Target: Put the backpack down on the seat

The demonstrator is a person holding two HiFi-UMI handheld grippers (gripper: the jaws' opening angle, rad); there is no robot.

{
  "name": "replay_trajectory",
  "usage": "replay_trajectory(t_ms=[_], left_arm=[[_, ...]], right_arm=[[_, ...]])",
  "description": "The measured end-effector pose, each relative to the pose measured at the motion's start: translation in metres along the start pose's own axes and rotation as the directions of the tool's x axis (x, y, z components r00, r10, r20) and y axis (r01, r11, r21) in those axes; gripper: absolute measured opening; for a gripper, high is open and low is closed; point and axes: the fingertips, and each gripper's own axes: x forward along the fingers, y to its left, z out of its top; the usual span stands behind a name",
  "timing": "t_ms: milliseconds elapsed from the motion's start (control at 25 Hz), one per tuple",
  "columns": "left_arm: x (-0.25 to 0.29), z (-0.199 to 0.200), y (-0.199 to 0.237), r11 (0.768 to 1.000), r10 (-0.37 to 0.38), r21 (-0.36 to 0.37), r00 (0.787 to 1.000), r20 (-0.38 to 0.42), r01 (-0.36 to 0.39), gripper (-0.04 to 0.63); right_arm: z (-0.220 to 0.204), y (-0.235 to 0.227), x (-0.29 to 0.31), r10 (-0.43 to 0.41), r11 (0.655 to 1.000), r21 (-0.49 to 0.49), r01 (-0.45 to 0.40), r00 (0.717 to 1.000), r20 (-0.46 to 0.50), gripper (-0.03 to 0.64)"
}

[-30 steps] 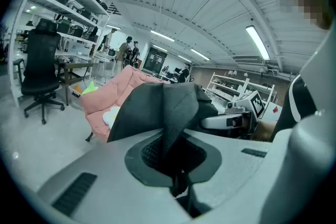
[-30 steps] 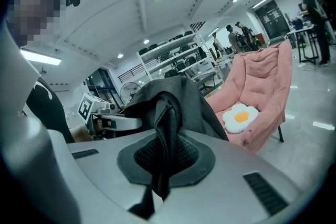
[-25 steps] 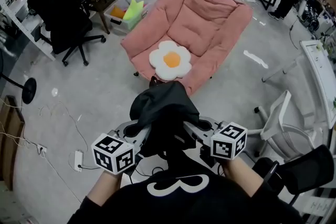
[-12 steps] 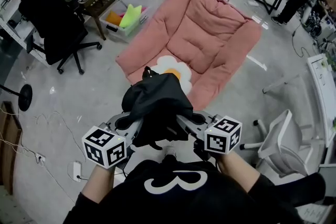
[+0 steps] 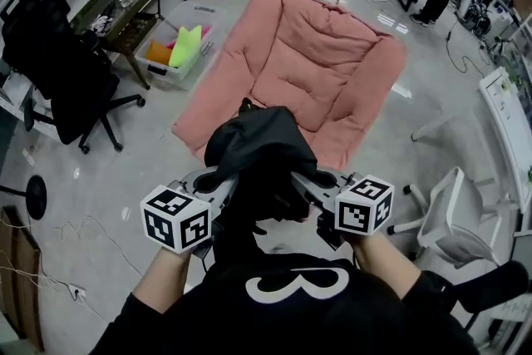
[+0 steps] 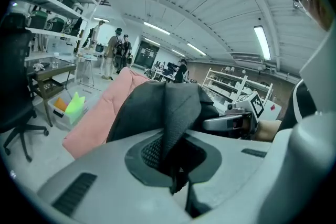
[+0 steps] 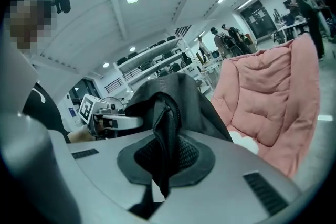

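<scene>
Pink seat [image 5: 320,66] on grey floor [image 5: 125,170]

1. Left gripper [image 6: 176,160]: jaws clamped tight on a fold of the black backpack [image 6: 157,107], with mesh fabric bunched between them.
2. Right gripper [image 6: 218,123] sits at the bag's far side, marker cube visible.
3. Pink seat [image 6: 100,118] directly behind the bag.
4. Far left: black office chair [image 6: 16,86], bin [image 6: 71,107] with green and orange contents.
5. People [image 6: 118,50] standing in the background.

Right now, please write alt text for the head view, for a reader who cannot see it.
Seen from above, a person holds a black backpack, the left gripper and the right gripper each shut on it, in front of a wide pink seat. A black office chair stands at the left.
</scene>
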Motion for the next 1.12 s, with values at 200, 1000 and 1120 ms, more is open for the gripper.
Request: replay_trajectory(t_ms=[200, 1000, 1120], left_arm=[[0.048, 0.032, 0.037, 0.995, -0.097, 0.023, 0.992, -0.081, 0.099, 0.011], [0.217, 0.117, 0.107, 0.91, -0.344, 0.124, 0.888, -0.305, 0.395, 0.012], [0.238, 0.116, 0.116, 0.9, -0.351, 0.139, 0.876, -0.33, 0.413, 0.012]], right_arm=[[0.025, -0.042, 0.023, -0.084, 0.993, 0.091, 0.079, 0.995, 0.054, 0.014], [0.096, -0.185, 0.058, -0.495, 0.853, 0.28, 0.44, 0.852, 0.169, 0.012], [0.095, -0.203, 0.062, -0.531, 0.83, 0.295, 0.473, 0.832, 0.158, 0.014]])
